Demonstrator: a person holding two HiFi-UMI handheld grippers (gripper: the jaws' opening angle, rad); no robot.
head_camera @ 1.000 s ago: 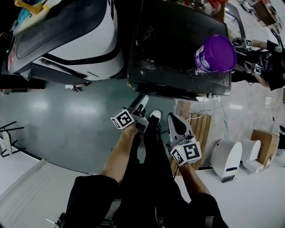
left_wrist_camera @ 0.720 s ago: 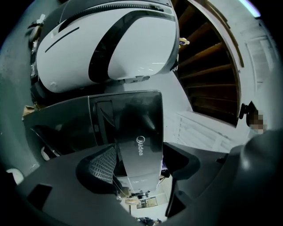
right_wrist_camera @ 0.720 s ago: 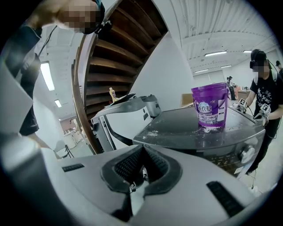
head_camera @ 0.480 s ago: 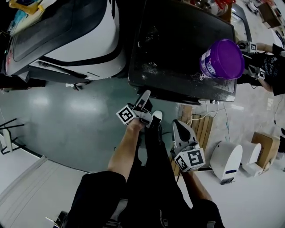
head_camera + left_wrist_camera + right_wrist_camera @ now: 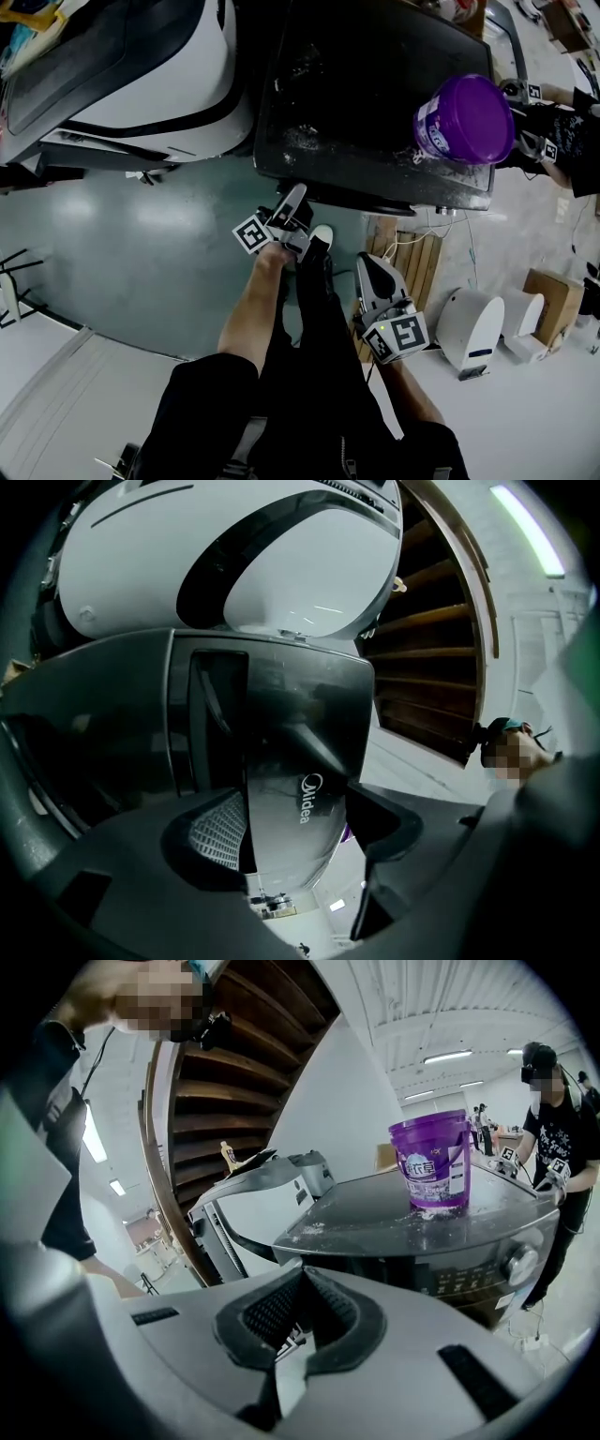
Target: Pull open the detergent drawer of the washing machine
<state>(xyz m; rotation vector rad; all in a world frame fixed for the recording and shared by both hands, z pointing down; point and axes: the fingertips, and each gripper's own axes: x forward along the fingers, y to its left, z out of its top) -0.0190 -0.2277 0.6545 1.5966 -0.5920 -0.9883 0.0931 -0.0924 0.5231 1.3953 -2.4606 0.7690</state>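
The dark washing machine (image 5: 366,84) stands in front of me with a purple bucket (image 5: 466,120) on its lid. My left gripper (image 5: 293,199) reaches its upper left front corner. In the left gripper view its jaws (image 5: 298,822) stand wide and have just been opening. The dark drawer front with the Midea logo (image 5: 291,761) fills the gap between the pads, and I see no pad pressing on it. My right gripper (image 5: 373,272) hangs lower, beside my leg. Its pads (image 5: 272,1321) meet with nothing between them, pointing at the machine's control panel (image 5: 469,1274).
A white machine (image 5: 122,66) stands close on the left. Another person (image 5: 562,131) with grippers stands at the machine's right side. A wooden pallet (image 5: 412,262), white appliances (image 5: 473,328) and a cardboard box (image 5: 553,295) sit on the floor to the right.
My left gripper has moved forward to the machine's front edge and rolled a little. My right gripper has sunk slightly towards me. The bucket has not moved.
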